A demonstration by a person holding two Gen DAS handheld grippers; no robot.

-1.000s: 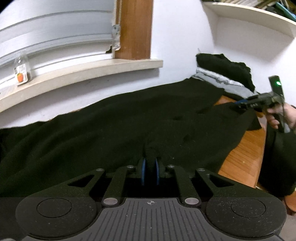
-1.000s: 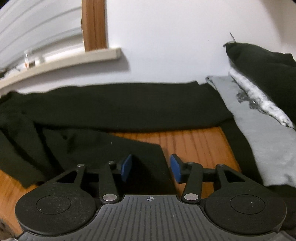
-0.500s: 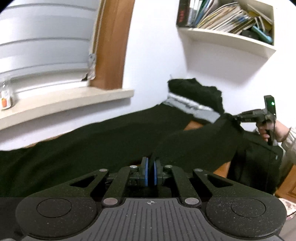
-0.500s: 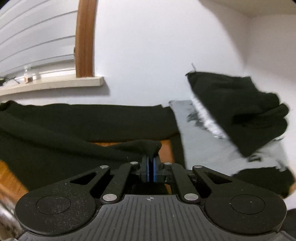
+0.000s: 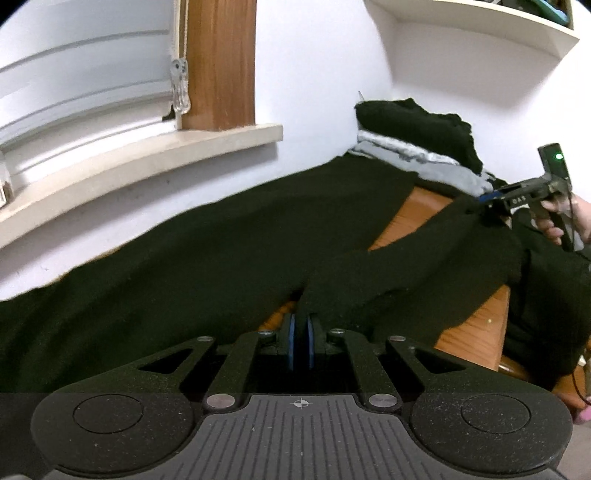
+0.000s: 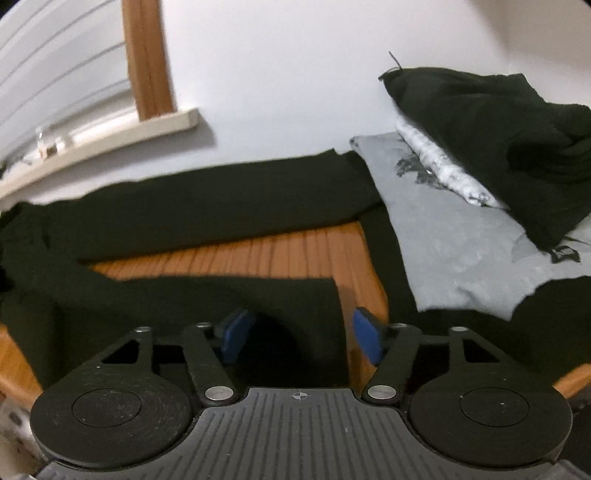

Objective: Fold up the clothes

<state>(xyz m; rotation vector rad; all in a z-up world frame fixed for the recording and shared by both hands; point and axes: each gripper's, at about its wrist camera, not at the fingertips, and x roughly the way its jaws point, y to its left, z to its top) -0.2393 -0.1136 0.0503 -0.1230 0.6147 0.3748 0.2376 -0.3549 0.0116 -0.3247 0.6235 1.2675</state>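
Observation:
A long black garment (image 5: pixel 184 266) lies spread over the wooden table (image 5: pixel 406 218). My left gripper (image 5: pixel 301 339) is shut on a bunched fold of it, and the cloth rises a little at the pads. My right gripper (image 6: pixel 301 332) has its jaws opening. Its blue pads (image 6: pixel 236 332) stand apart, and the garment's near strip (image 6: pixel 288 302) lies flat between and beneath them, unpressed. In the left wrist view the right gripper (image 5: pixel 487 199) hovers at the garment's far right end, held by a hand (image 5: pixel 557 221). A second strip of the garment (image 6: pixel 221 199) runs along the wall.
A pile of clothes sits at the table's right end: a grey printed shirt (image 6: pixel 443 240) with a black garment (image 6: pixel 498 129) on top. A window sill (image 5: pixel 147 155) runs along the left wall with a small bottle (image 6: pixel 46 142) on it. A wall shelf (image 5: pixel 480 22) hangs above.
Half a second ago the right gripper was shut on the raised cloth; now it is open and the cloth lies flat. The left gripper stays shut on its fold and has shifted.

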